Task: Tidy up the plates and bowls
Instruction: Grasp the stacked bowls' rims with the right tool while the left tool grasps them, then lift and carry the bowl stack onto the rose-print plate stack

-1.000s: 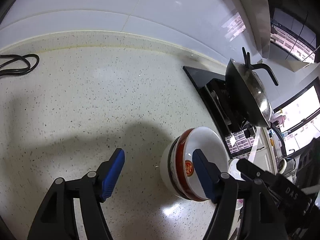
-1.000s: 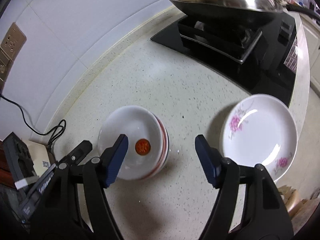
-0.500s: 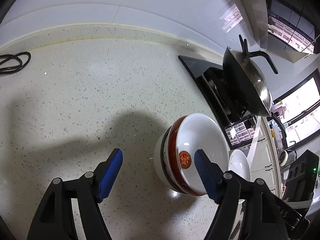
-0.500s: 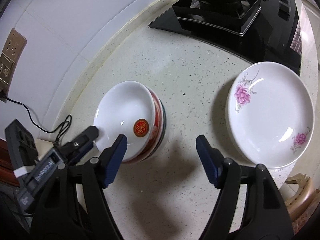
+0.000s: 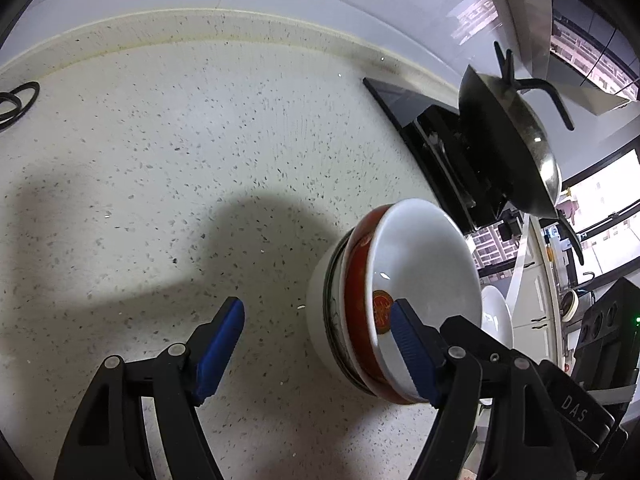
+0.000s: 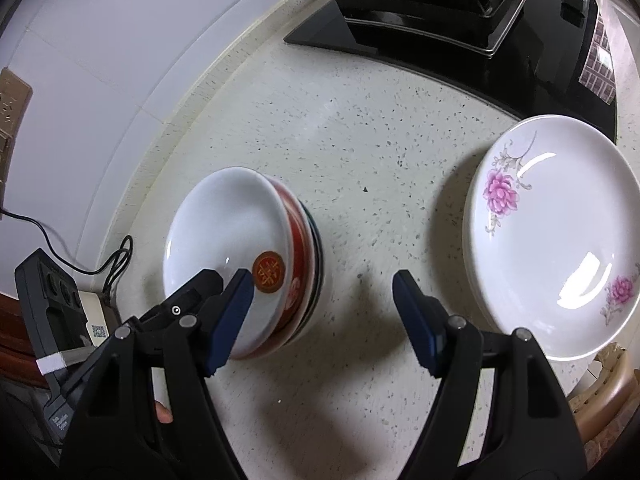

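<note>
A stack of bowls [image 6: 256, 256] stands on the speckled bench [image 6: 360, 152], the top bowl white inside with a red band and a gold medallion. At about three o'clock from it in the right wrist view, well apart, lies a stack of flowered plates [image 6: 552, 236], near the bench edge. A black stove [image 6: 460, 32] sits at twelve o'clock.

Both tools stand wide open and hold nothing. The right tool [image 6: 322, 284] hangs over bare bench between bowls and plates, its left pad just in front of the bowl rim. The left tool [image 5: 316, 320] has one pad near the rim of the bowls [image 5: 396, 292] and the other over open bench [image 5: 160, 160]; whether that pad touches the rim is hard to tell through the fisheye.

The step in hand looks like a reach for the bowls. To do it well, I would straddle the rim with one pad inside and one outside, close firmly on the wall, and lift straight up so the stack below does not slide. The plates look slick and sit close to the edge, so keep clear of them.
</note>
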The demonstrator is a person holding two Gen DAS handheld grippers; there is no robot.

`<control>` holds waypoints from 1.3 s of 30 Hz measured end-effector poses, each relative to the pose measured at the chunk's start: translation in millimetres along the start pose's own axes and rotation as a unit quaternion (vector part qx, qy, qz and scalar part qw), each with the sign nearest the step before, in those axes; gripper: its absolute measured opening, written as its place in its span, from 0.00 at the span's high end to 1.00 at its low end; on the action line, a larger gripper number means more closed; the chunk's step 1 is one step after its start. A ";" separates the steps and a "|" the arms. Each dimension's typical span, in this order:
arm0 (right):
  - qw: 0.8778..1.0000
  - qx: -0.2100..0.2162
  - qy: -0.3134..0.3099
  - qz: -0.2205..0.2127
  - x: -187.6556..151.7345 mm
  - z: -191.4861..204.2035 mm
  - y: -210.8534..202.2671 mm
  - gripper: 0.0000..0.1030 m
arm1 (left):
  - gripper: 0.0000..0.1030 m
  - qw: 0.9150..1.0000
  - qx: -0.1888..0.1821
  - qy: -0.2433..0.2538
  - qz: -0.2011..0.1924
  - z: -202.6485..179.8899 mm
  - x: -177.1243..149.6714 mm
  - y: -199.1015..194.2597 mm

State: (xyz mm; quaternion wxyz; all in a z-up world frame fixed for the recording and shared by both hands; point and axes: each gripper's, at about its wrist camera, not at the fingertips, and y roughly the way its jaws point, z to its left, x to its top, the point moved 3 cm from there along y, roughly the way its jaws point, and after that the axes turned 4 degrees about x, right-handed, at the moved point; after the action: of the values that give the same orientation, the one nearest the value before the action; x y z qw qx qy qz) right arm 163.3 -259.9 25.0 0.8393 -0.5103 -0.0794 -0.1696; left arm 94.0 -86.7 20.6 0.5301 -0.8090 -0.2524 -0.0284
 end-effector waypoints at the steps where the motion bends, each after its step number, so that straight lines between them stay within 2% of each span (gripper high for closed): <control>1: 1.000 -0.001 0.000 0.002 0.7 -0.4 2.7 0.28 | 0.26 1.000 0.000 0.000 0.002 -0.1 0.5 1.8; 11: 1.000 -0.015 -0.009 0.016 5.4 -1.4 24.5 0.28 | 0.26 1.000 0.014 -0.017 0.015 7.7 11.6 22.2; 14: 0.999 -0.017 -0.013 0.025 2.6 -1.3 32.0 0.28 | 0.26 1.000 0.017 -0.023 0.006 10.5 16.1 25.9; 22: 0.999 -0.011 -0.021 0.037 -1.8 3.5 44.8 0.28 | 0.25 1.000 0.018 -0.002 -0.002 1.9 20.8 32.1; 27: 0.999 0.006 -0.014 0.038 -0.2 2.0 49.3 0.28 | 0.34 1.000 -0.007 -0.005 0.005 -1.3 22.9 35.6; 32: 0.999 0.017 -0.011 0.038 -0.4 -1.9 49.0 0.28 | 0.34 1.000 -0.016 -0.006 0.004 -1.5 23.0 37.0; 34: 0.999 0.026 -0.012 0.034 -1.3 -1.2 48.6 0.36 | 0.35 1.000 -0.017 -0.002 0.006 -2.2 23.3 37.6; 35: 0.998 0.044 -0.017 0.029 -2.0 1.5 47.3 0.50 | 0.35 1.000 -0.020 -0.001 0.009 -3.3 23.3 38.6; 36: 0.998 0.046 -0.028 0.025 -3.7 5.6 44.7 0.51 | 0.40 1.000 -0.027 -0.003 0.015 -4.9 24.4 41.7; 37: 0.998 0.038 -0.037 0.023 -4.5 9.6 45.0 0.51 | 0.49 0.998 -0.052 -0.013 0.032 -5.3 23.6 45.4; 38: 0.998 0.036 -0.042 0.022 -4.8 11.7 44.7 0.51 | 0.53 0.995 -0.084 -0.030 0.054 -5.1 21.9 50.8; 39: 0.998 0.037 -0.041 0.022 -4.4 11.5 44.6 0.51 | 0.53 0.994 -0.089 -0.039 0.057 -4.0 21.0 51.9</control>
State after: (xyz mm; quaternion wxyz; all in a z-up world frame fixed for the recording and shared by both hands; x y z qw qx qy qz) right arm 175.9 -230.0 -8.0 0.8574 -0.4867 -0.1090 -0.1269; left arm 135.9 -98.4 -14.9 0.4468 -0.8662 -0.2233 0.0112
